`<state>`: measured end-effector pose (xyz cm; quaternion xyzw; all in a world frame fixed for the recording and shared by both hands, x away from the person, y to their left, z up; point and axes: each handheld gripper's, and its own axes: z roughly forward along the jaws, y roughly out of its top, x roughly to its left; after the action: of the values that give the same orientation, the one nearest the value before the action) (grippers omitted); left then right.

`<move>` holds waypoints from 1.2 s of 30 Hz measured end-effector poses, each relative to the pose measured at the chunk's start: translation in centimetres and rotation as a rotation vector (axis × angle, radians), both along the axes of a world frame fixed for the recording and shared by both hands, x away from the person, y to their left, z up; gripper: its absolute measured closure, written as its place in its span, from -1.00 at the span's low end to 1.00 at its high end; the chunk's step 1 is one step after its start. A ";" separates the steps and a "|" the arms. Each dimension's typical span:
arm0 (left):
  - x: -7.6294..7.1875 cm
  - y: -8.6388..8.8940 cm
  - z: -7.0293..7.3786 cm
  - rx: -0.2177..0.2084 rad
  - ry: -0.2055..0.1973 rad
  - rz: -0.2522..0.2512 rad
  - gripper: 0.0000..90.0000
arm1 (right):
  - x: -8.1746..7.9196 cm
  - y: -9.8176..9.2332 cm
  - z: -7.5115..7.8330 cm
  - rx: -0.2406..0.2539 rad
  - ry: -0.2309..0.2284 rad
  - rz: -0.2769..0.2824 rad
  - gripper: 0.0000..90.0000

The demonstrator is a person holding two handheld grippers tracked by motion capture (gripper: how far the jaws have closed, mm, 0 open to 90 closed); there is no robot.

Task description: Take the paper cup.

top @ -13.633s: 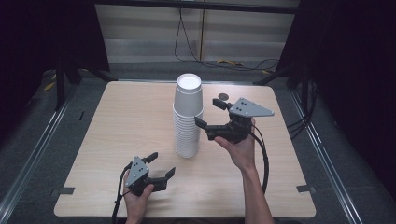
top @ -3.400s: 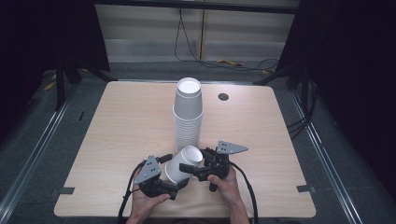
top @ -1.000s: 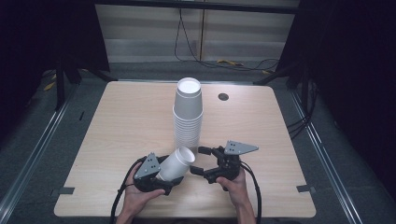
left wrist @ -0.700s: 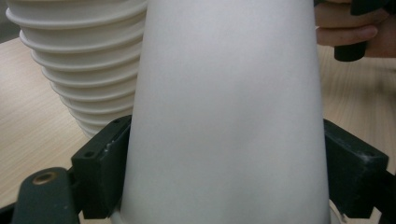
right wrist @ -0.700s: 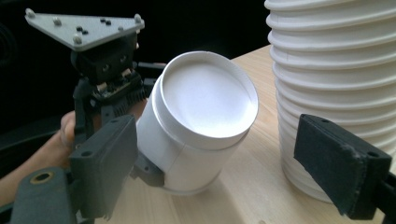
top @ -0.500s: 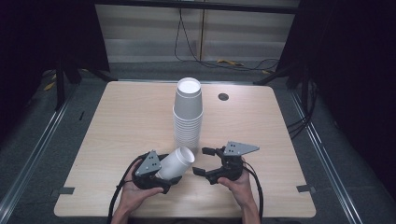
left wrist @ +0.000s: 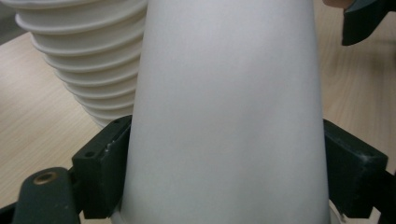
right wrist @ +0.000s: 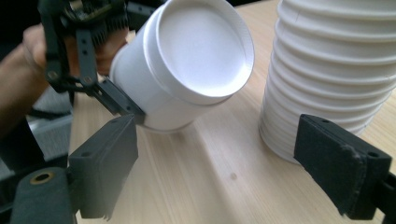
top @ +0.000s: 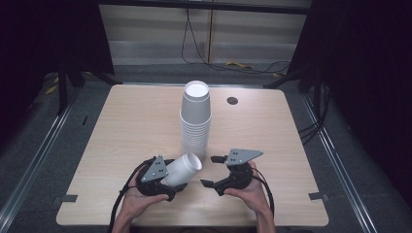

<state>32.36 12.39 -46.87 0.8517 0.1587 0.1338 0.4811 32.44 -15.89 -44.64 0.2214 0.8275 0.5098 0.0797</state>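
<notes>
A tall stack of white paper cups [top: 195, 121] stands upside down at the table's middle. My left gripper [top: 175, 180] is shut on a single white cup [top: 182, 168], which it holds tilted near the front edge, its closed bottom pointing up and to the right. In the left gripper view both pads press the cup [left wrist: 224, 116] at its sides, with the stack [left wrist: 79, 60] behind. My right gripper [top: 209, 171] is open just right of the cup, with nothing between its jaws. The right gripper view faces the cup's bottom [right wrist: 201, 56] and the stack [right wrist: 336, 70].
The wooden table [top: 121, 126] has a small dark round hole [top: 232, 100] at the back right. Cables trail from both grippers over the front edge. Dark floor and metal rails surround the table.
Earlier the right gripper was at the stack and the left was empty; then both were at one cup. The right has let go and drawn back. Nothing has moved in the last second.
</notes>
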 end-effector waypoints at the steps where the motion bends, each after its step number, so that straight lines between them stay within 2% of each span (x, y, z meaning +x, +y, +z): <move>1: 0.0 0.0 0.0 0.000 0.000 0.000 -0.66 | 0.0 0.1 0.1 -0.020 -0.002 0.002 -0.70; 2: 0.0 0.0 0.0 0.013 0.001 -0.002 -0.66 | 0.0 0.1 0.1 -0.020 -0.002 0.002 -0.70; 3: 0.0 -0.1 -0.1 0.023 0.002 -0.005 -0.66 | 0.0 0.3 0.2 -0.057 0.000 0.009 -0.70; 4: 0.0 -0.1 0.0 0.037 0.002 -0.008 -0.66 | 0.0 0.3 0.2 -0.057 0.000 0.009 -0.70; 5: 0.1 -0.2 0.1 0.059 -0.004 -0.025 -0.66 | 0.1 0.6 0.2 -0.093 0.002 0.025 -0.69; 7: 0.1 -0.4 0.3 0.064 -0.005 -0.031 -0.66 | 0.2 0.7 0.3 -0.123 0.001 0.032 -0.69; 8: 0.1 -0.6 0.5 0.084 -0.009 -0.038 -0.66 | 0.2 0.8 0.4 -0.133 -0.001 0.035 -0.69; 9: 0.1 -0.6 0.5 0.084 -0.009 -0.038 -0.66 | 0.2 0.8 0.4 -0.133 -0.001 0.035 -0.69; 12: 0.0 -0.9 0.9 0.128 -0.020 -0.054 -0.66 | 0.3 1.0 0.7 -0.180 -0.008 0.034 -0.69; 17: 0.1 -1.1 1.0 0.135 -0.035 -0.064 -0.66 | 0.4 1.1 0.7 -0.211 -0.008 0.049 -0.62; 18: 0.1 -1.3 1.0 0.168 -0.039 -0.071 -0.66 | 0.4 1.3 0.7 -0.234 -0.012 0.064 -0.60; 20: 0.1 -1.3 1.1 0.180 -0.044 -0.071 -0.66 | 0.4 1.6 0.7 -0.265 -0.014 0.073 -0.59; 23: 0.2 -1.3 1.5 0.181 -0.042 -0.083 -0.66 | 0.4 1.7 0.8 -0.279 -0.021 0.083 -0.58; 26: 0.3 -1.6 2.1 0.230 -0.055 -0.094 -0.66 | 0.6 1.9 0.9 -0.305 -0.023 0.090 -0.58; 30: 0.4 -1.8 2.1 0.242 -0.052 -0.104 -0.66 | 0.7 2.1 1.1 -0.308 -0.022 0.098 -0.58; 31: 0.3 -1.9 2.1 0.264 -0.054 -0.109 -0.66 | 0.8 2.4 1.1 -0.333 -0.019 0.114 -0.59; 36: 0.3 -2.0 2.1 0.283 -0.047 -0.119 -0.66 | 1.0 3.0 1.2 -0.372 -0.010 0.139 -0.59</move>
<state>32.68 10.38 -44.82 0.9156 0.0760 0.1461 0.3668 33.47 -12.89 -43.44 0.1427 0.9203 0.3535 0.0878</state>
